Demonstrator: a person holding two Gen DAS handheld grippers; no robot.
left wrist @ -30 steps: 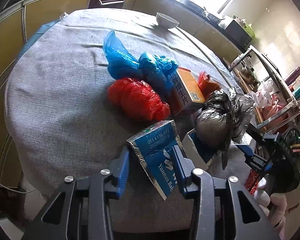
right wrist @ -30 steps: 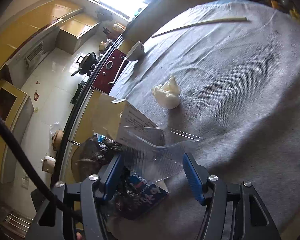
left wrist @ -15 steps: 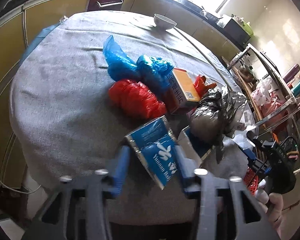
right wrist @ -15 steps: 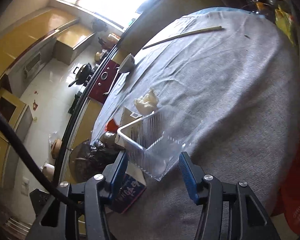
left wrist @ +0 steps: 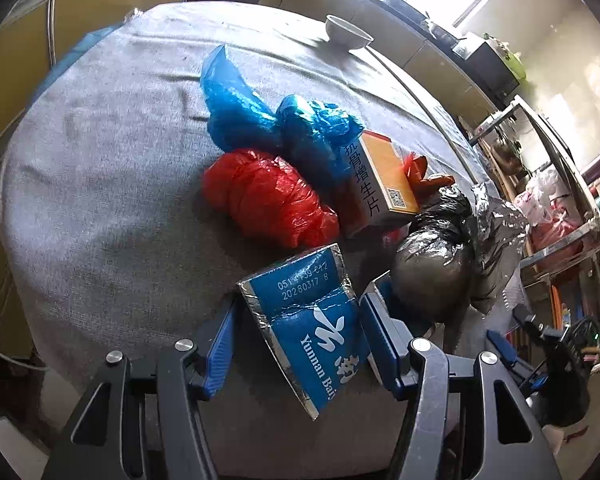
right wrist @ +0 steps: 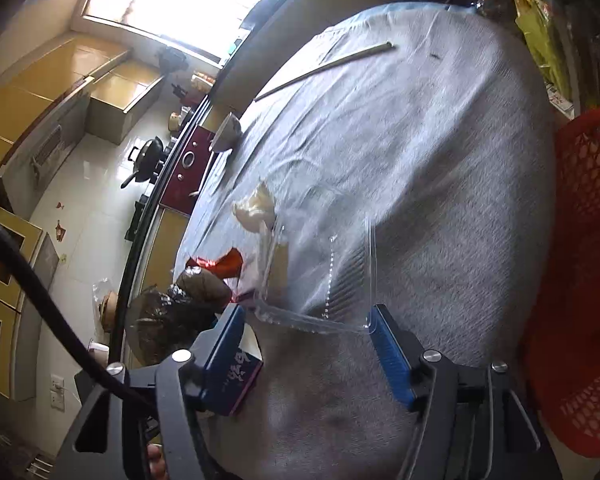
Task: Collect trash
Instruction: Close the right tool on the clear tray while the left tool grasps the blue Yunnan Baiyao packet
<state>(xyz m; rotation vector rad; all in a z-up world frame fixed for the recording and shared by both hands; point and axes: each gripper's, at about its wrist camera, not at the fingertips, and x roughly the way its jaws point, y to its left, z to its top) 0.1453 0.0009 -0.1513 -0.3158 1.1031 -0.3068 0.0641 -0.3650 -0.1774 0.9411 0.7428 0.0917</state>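
My left gripper (left wrist: 300,328) is shut on a blue foil Yunnan Baiyao packet (left wrist: 312,320), held above the grey-clothed table (left wrist: 100,184). Beyond it lie a red plastic bag (left wrist: 264,196), blue plastic bags (left wrist: 276,124), an orange-and-white box (left wrist: 380,180) and a black bag bundle (left wrist: 436,256). My right gripper (right wrist: 308,336) is shut on a clear plastic clamshell container (right wrist: 320,276), held over the table. A white crumpled tissue (right wrist: 256,208) lies beyond it. A red mesh trash basket (right wrist: 580,280) stands off the table's right edge.
A white bowl (left wrist: 348,34) stands at the table's far edge. A long stick (right wrist: 324,68) lies across the far cloth. A dark blue box (right wrist: 236,380) lies by my right gripper's left finger. Shelves (left wrist: 560,200) with clutter stand to the right.
My right gripper has swung right with the clear container, bringing the red basket into view. My left gripper holds the blue packet and has shifted only slightly.
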